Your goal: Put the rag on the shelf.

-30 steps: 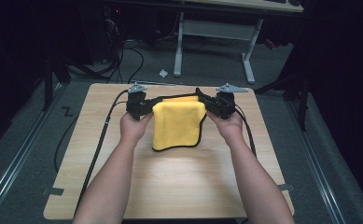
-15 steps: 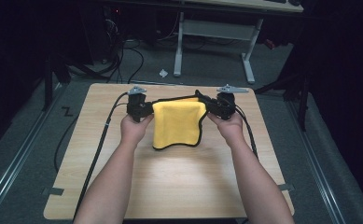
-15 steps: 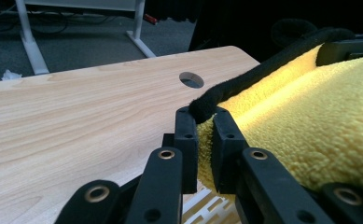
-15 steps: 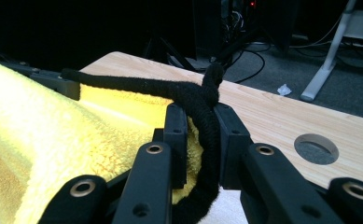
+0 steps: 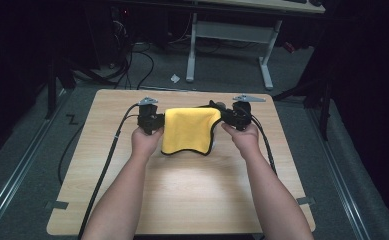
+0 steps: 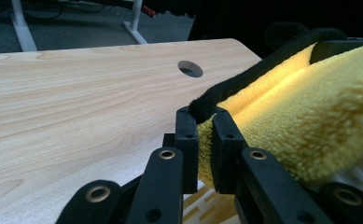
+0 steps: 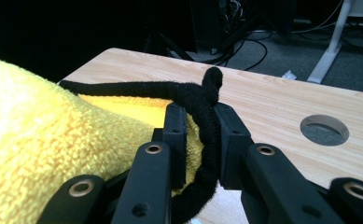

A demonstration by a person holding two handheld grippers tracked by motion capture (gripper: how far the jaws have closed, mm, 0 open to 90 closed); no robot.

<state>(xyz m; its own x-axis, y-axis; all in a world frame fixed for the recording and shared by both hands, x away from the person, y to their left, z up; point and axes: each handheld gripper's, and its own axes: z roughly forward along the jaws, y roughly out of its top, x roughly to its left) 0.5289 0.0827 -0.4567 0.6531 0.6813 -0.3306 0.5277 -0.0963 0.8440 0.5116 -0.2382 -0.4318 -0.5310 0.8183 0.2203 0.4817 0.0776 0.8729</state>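
Observation:
A yellow towel (image 5: 188, 130) with black edging hangs folded between my two grippers over the middle of the wooden table (image 5: 182, 195). My left gripper (image 5: 158, 121) is shut on the towel's left corner; in the left gripper view its jaws pinch the yellow towel (image 6: 310, 121) and black trim at the left gripper (image 6: 205, 128). My right gripper (image 5: 225, 116) is shut on the right corner. In the right gripper view the black edging of the towel (image 7: 39, 140) runs up between the jaws of the right gripper (image 7: 202, 130). The towel's lower edge hangs near the tabletop.
A round cable hole (image 7: 324, 129) pierces the tabletop near the far edge, the same hole (image 6: 190, 69) showing in the left gripper view. Cables (image 5: 107, 165) trail from both grippers across the table. Behind the table stand a white desk frame (image 5: 229, 35) and floor cables.
Both grippers have moved slightly toward the person and lower with the towel held between them. The grip on both corners is unchanged.

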